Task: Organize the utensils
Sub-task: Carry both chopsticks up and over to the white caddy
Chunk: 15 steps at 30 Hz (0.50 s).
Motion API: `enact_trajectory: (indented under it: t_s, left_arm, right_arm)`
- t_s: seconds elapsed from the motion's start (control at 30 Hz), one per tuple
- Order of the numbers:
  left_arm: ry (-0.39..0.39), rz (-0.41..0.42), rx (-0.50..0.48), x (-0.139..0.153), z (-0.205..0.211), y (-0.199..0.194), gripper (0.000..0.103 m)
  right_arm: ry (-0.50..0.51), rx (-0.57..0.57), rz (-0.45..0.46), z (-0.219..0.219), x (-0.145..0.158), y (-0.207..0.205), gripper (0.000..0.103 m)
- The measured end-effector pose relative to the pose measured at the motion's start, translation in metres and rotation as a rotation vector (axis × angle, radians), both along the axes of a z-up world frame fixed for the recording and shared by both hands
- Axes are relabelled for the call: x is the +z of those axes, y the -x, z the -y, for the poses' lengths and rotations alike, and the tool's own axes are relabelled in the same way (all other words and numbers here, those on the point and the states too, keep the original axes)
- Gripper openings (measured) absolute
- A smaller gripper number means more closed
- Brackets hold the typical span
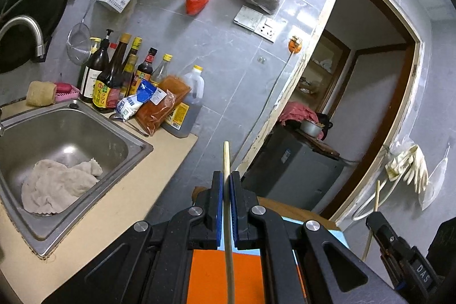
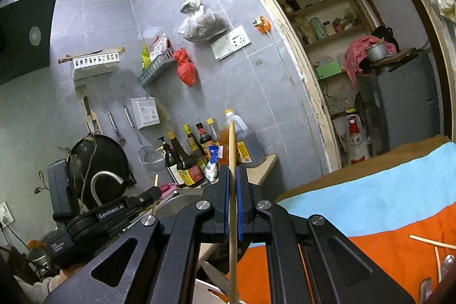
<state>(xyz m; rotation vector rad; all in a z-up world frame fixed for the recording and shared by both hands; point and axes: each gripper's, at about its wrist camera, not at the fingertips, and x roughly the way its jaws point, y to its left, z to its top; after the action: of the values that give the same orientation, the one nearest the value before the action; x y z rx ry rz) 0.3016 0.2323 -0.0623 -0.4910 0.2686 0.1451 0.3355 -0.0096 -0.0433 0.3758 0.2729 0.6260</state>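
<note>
Left wrist: claw (image 1: 226,184) grips chopstick (image 1: 227,190) beyond counter edge (image 1: 182,158).

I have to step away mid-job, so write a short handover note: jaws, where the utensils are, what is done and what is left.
Left gripper: jaws shut on one chopstick, pointing up.
Right gripper: jaws shut on a second chopstick, also upright.
Both are held in the air near the sink.
Loose chopsticks lie on the orange cloth at lower right.
Done: two chopsticks picked up. Left: place both, then gather the rest.
</note>
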Motion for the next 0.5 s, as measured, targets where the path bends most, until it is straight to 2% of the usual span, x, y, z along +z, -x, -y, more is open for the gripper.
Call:
enact_trajectory:
  t_s: [0.5]
  left_arm:
    - [-0.030,-0.030,-0.011,-0.012,0.006,0.012,0.005]
  right_arm:
    - [-0.004,0.026,-0.037,-0.001,-0.018,-0.007,0.004]
